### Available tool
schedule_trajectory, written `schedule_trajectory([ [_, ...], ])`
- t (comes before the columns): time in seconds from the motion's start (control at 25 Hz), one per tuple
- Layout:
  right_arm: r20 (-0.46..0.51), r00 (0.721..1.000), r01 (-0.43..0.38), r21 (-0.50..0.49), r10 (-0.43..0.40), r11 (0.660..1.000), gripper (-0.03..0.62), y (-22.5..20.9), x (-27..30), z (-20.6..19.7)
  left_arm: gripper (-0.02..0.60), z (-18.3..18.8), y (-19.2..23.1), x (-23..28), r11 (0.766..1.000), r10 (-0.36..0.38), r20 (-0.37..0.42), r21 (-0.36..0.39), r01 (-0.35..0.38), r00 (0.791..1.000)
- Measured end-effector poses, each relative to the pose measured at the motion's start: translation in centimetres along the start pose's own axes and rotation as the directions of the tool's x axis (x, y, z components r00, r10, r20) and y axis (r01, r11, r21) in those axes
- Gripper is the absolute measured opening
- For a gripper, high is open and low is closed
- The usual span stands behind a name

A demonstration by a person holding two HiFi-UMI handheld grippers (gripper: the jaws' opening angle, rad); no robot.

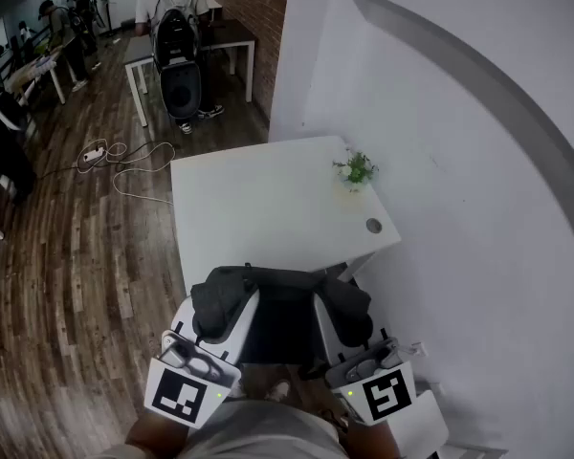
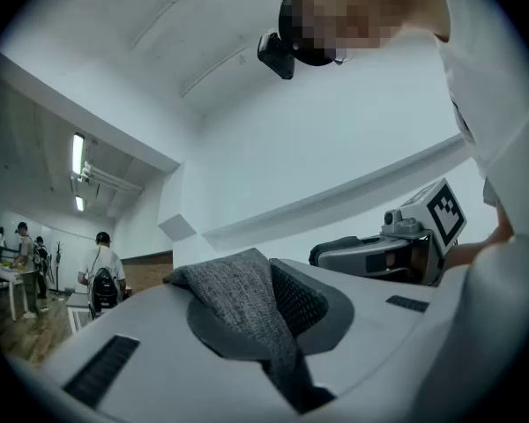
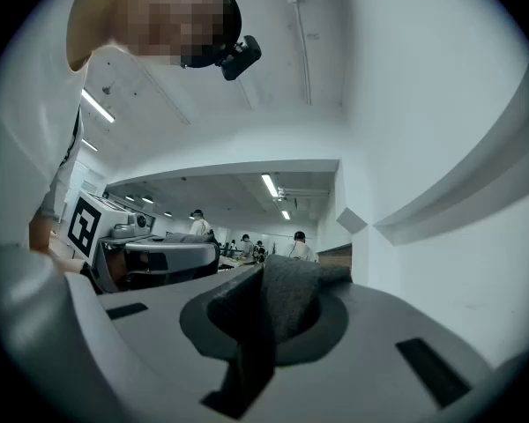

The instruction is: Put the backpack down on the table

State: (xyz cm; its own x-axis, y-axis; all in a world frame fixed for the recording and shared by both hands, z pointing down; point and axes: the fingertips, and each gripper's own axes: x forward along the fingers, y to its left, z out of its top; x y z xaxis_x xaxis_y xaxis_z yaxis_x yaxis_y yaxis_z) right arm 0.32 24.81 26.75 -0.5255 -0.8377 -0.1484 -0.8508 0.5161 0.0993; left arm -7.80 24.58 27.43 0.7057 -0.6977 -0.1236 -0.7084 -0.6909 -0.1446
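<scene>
- My left claw [image 1: 210, 328] is pressed together on the backpack's left strap [image 2: 238, 293]. The grey fabric is bunched between the jaws, and the claw sits just off the near edge of the table [image 1: 258, 199].
- The backpack [image 1: 285, 323] hangs dark and slack between my two claws, at the table's near edge and close against my body. I cannot tell whether its lower part touches the table's edge, but none of it lies on the top.
- My right claw [image 1: 349, 338] is likewise pinched shut on the right strap [image 3: 282, 302], level with the left one, off the same near edge.
- So I judge the carry done and the putting-down not yet begun. What is left is to bring the bag forward over the top, lower it and let both straps go.
- The top is bare in the middle. A small plant [image 1: 356, 170] stands towards the table's far right side, well apart from the bag.
</scene>
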Motion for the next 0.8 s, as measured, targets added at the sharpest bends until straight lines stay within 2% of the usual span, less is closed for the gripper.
schedule_trajectory([
  [0.52, 0.002, 0.999, -0.047, 0.025, 0.047, 0.999, 0.054, 1.4, -1.6, 0.3, 0.037, 1.1, -1.0, -1.5, 1.000, 0.024, 0.000, 0.008, -0.024, 1.000],
  [0.8, 0.040, 0.997, -0.068, 0.024, 0.067, 0.997, 0.054, 0.0, -2.6, 1.4, 0.037, 2.0, -2.2, -0.4, 0.998, 0.060, 0.011, 0.002, -0.060, 0.998],
])
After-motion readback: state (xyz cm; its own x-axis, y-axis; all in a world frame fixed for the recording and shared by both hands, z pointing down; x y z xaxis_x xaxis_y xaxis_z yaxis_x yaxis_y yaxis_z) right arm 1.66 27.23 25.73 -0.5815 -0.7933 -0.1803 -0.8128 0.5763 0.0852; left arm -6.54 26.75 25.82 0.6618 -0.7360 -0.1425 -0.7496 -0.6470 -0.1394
